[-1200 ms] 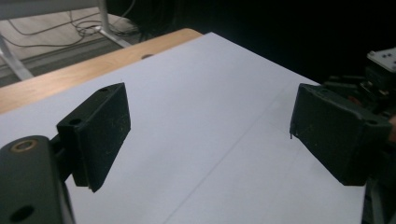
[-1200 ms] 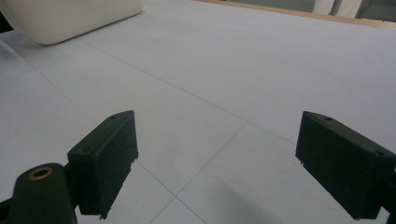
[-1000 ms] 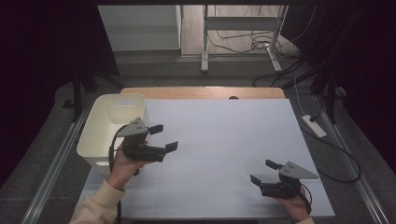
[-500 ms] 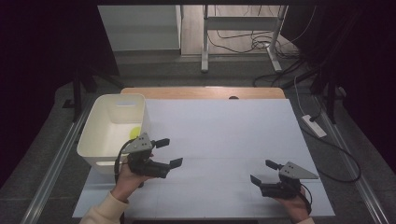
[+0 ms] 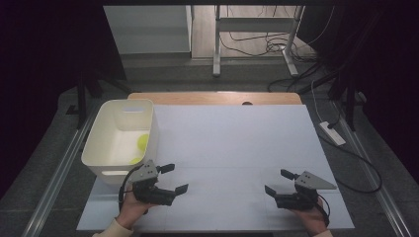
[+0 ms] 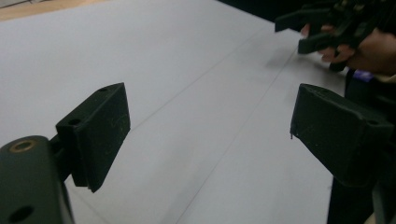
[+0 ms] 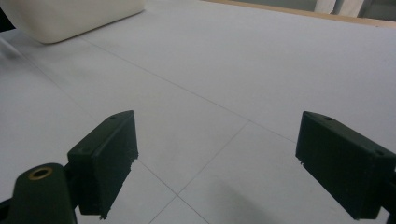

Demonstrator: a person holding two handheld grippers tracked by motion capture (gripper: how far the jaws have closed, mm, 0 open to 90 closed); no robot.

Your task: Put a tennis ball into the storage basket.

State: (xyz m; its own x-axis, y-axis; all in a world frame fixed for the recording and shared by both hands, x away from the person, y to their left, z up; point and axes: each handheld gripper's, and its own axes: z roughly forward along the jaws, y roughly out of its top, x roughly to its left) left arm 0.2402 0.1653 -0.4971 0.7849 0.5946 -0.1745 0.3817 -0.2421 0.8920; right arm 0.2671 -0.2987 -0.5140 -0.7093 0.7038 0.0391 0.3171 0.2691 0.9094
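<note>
My left gripper (image 5: 176, 178) is held low over the white table cover (image 5: 232, 143), just in front of the white bin's (image 5: 118, 133) near right corner. Its jaws stand open with nothing between them, as the left gripper view (image 6: 210, 121) confirms. Two yellow-green balls (image 5: 143, 141) lie inside the bin. My right gripper (image 5: 277, 182) rests near the front right of the table, also open and empty (image 7: 215, 154), its jaws pointing left toward the bin (image 7: 70, 16). The right hand with its gripper (image 6: 327, 23) appears far off in the left gripper view.
A wooden strip (image 5: 212, 98) runs along the table's far edge. A power strip (image 5: 332, 133) and cables lie on the floor to the right. Metal rails run along both sides of the table.
My left gripper has sunk and drawn back toward the front edge, from beside the bin's rim to low over the table. The right gripper has stayed still.
</note>
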